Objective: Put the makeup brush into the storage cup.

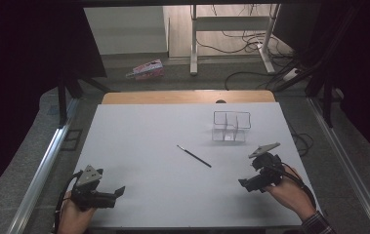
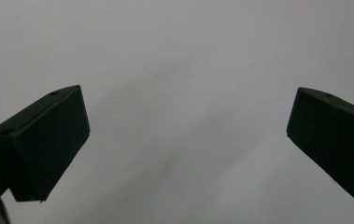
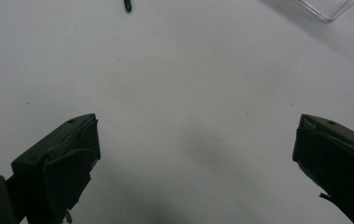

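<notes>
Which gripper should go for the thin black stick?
Right. The right gripper is open and nearer the black stick, whose end shows in its own view. The left gripper, also open, faces bare table.

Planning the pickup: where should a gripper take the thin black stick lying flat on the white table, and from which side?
Grip the thin black stick near mid-length, coming from above with jaws set across its diagonal line. It lies flat with bare white table around it; the right gripper is nearer.
</notes>
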`<state>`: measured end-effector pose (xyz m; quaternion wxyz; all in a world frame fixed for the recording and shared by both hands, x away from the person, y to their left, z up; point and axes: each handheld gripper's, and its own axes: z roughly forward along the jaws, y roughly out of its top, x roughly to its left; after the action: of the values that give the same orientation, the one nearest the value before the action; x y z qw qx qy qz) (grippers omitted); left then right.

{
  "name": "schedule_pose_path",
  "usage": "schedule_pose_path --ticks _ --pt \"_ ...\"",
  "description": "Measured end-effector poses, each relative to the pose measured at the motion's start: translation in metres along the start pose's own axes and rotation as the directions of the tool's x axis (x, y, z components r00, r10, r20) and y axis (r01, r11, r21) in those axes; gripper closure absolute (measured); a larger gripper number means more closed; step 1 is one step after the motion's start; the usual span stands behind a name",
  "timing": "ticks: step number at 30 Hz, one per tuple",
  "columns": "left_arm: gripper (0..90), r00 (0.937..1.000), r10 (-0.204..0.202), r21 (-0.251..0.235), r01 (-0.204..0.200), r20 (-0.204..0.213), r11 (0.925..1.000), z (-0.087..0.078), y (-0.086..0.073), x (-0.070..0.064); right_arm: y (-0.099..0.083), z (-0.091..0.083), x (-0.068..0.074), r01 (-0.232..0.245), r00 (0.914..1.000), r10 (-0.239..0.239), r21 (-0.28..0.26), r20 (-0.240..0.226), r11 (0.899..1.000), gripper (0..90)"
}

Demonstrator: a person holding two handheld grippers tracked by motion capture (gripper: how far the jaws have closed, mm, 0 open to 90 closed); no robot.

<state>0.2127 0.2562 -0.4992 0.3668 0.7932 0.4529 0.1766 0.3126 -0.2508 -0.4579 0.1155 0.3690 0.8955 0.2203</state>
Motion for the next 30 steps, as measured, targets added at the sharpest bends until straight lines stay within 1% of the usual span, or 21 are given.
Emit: schedule_pose_path --ticks 5,7,9,10,13,25,29,30 --pt "0.0 1.0000 0.001 0.003 -0.001 0.000 1.0000 0.000 0.000 0.000 0.005 0.003 0.001 -0.001 1.0000 0.001 0.010 -0.006 1.000 0.0" --pt "0.0 1.0000 0.001 0.004 -0.001 0.001 1.0000 0.000 0.000 0.000 0.006 0.003 0.001 0.006 1.0000 -0.006 0.013 -0.005 1.000 0.0" --pt "0.0 1.0000 0.002 0.006 -0.002 0.002 1.0000 0.000 0.000 0.000 0.009 0.004 0.001 -0.011 0.9999 0.011 0.010 -0.006 1.000 0.0" --pt "0.0 1.0000 0.002 0.007 -0.002 0.003 1.0000 0.000 0.000 0.000 0.010 0.004 0.000 -0.011 0.9999 0.011 0.007 -0.007 1.000 0.0" --pt "0.0 1.0000 0.004 0.006 -0.004 0.002 1.0000 0.001 0.000 0.000 0.014 0.006 0.000 0.008 0.9997 -0.008 0.000 -0.024 1.000 1.0" --pt "0.0 1.0000 0.004 0.007 -0.004 0.005 1.0000 0.001 0.000 0.000 0.029 0.017 0.003 0.018 0.9981 -0.017 0.012 -0.059 1.000 1.2" --pt "0.0 0.9999 0.010 0.009 -0.010 0.007 0.9999 0.001 0.000 -0.001 0.034 0.021 0.004 0.020 0.9978 -0.019 0.018 -0.064 1.000 1.6" --pt "0.0 0.9998 0.017 0.011 -0.017 0.007 0.9998 0.001 0.000 -0.001 0.037 0.023 0.005 0.027 0.9971 -0.025 0.018 -0.071 0.999 1.7"
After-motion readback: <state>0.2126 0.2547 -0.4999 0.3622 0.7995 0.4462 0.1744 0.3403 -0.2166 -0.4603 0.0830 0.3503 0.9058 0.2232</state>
